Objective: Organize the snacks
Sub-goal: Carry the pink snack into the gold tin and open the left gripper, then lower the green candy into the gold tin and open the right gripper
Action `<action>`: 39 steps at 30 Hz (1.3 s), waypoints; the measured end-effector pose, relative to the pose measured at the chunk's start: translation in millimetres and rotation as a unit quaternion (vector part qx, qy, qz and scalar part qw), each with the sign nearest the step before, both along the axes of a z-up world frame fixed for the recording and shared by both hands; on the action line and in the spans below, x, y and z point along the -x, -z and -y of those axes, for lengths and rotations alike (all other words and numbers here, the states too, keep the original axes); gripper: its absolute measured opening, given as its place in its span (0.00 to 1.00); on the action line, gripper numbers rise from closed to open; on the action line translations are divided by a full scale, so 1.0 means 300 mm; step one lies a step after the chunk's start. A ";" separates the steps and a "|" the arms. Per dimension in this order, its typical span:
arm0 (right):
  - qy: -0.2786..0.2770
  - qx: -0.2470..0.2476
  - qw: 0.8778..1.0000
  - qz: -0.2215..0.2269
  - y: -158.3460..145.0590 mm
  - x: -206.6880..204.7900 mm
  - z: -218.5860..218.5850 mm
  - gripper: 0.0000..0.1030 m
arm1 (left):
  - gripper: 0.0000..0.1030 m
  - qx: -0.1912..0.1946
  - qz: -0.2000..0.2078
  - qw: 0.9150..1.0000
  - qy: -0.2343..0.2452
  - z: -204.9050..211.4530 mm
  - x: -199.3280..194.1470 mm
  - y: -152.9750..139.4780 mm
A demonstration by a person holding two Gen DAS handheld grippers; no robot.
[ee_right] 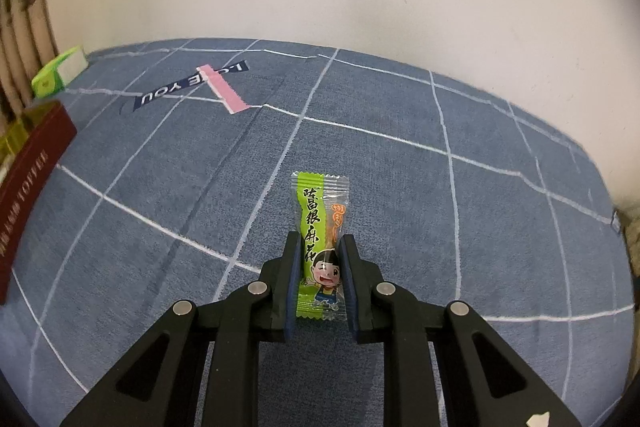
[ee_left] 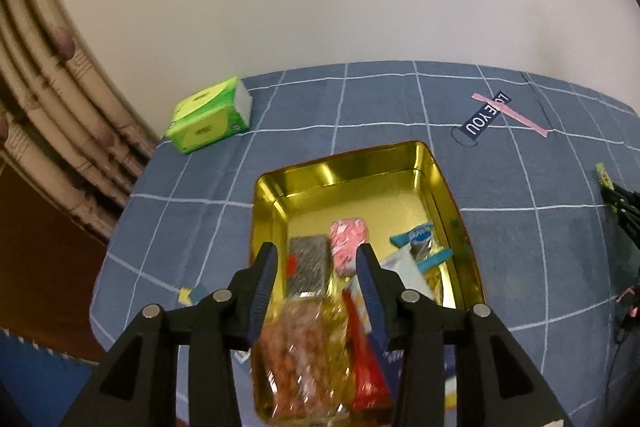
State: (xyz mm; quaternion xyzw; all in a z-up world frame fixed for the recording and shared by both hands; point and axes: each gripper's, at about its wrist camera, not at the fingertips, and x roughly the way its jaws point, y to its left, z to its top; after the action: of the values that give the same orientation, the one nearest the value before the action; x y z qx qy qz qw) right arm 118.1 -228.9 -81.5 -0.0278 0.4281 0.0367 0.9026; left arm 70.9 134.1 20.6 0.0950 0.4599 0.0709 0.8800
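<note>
A gold-lined tin (ee_left: 436, 187) sits open on the blue grid-patterned cloth, holding a silver-grey packet (ee_left: 308, 265), a pink-and-white sweet (ee_left: 347, 239), a blue-ended wrapper (ee_left: 420, 241), a clear bag of orange-brown snacks (ee_left: 294, 355) and a red packet (ee_left: 366, 367). Well apart, a green snack sachet (ee_right: 320, 227) with a cartoon child stands clamped lengthwise.

cloth label (ee_left: 484, 116): "LOVE YOU" | red tin side (ee_right: 28, 195): lettering unclear | green snack packet (ee_right: 320, 247): Chinese characters
</note>
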 end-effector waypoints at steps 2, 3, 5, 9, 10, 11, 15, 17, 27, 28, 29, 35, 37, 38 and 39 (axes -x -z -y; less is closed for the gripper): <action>0.007 0.001 1.000 -0.008 -0.003 -0.009 0.001 0.18 | 0.41 0.004 0.004 1.000 -0.008 -0.018 0.026 -0.011; 0.009 0.005 1.000 -0.009 -0.003 -0.011 -0.004 0.18 | 0.41 0.008 0.006 1.000 -0.014 -0.032 0.044 -0.018; 0.013 0.017 1.000 -0.012 -0.005 -0.012 -0.017 0.17 | 0.41 0.015 0.010 1.000 -0.023 -0.053 0.067 -0.025; 0.026 0.023 0.999 -0.022 -0.009 -0.014 -0.031 0.17 | 0.41 0.013 0.015 0.999 -0.041 -0.096 0.112 -0.030; 0.028 0.026 0.999 -0.024 -0.010 -0.012 -0.036 0.17 | 0.41 0.013 0.016 0.999 -0.045 -0.106 0.121 -0.030; 0.031 0.030 0.999 -0.026 -0.011 -0.005 -0.040 0.17 | 0.41 0.014 0.018 0.999 -0.048 -0.114 0.130 -0.031; 0.038 0.031 0.998 -0.030 -0.025 0.021 -0.062 0.16 | 0.41 0.028 0.018 0.998 -0.055 -0.143 0.159 -0.025; 0.037 0.027 0.999 -0.027 -0.044 0.042 -0.079 0.16 | 0.41 0.028 0.018 0.998 -0.057 -0.150 0.169 -0.024; 0.011 -0.026 1.000 -0.008 -0.195 0.124 -0.217 0.16 | 0.41 0.043 0.021 0.995 -0.089 -0.213 0.224 0.007; 0.007 -0.031 0.999 -0.007 -0.207 0.129 -0.236 0.16 | 0.41 0.044 0.022 0.994 -0.093 -0.222 0.230 0.009; 0.001 -0.038 0.999 -0.006 -0.226 0.140 -0.266 0.16 | 0.41 0.045 0.024 0.994 -0.094 -0.229 0.237 0.009; -0.042 -0.059 0.997 -0.001 -0.296 0.172 -0.428 0.16 | 0.47 0.046 0.030 0.992 -0.116 -0.286 0.269 0.010; -0.055 -0.064 0.996 0.000 -0.313 0.185 -0.487 0.16 | 0.47 0.043 0.033 0.991 -0.125 -0.306 0.281 0.014; -0.062 -0.069 0.996 -0.002 -0.321 0.190 -0.524 0.16 | 0.47 0.042 0.033 0.990 -0.127 -0.315 0.285 0.015; -0.066 -0.072 0.995 -0.002 -0.323 0.193 -0.546 0.16 | 0.47 0.044 0.032 0.990 -0.130 -0.325 0.291 0.019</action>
State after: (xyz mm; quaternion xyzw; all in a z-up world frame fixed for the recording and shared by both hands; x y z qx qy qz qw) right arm 60.2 -65.2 15.3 0.0094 0.4238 0.1268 0.8968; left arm -16.3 231.8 15.0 -0.0067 0.4424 0.1671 0.8811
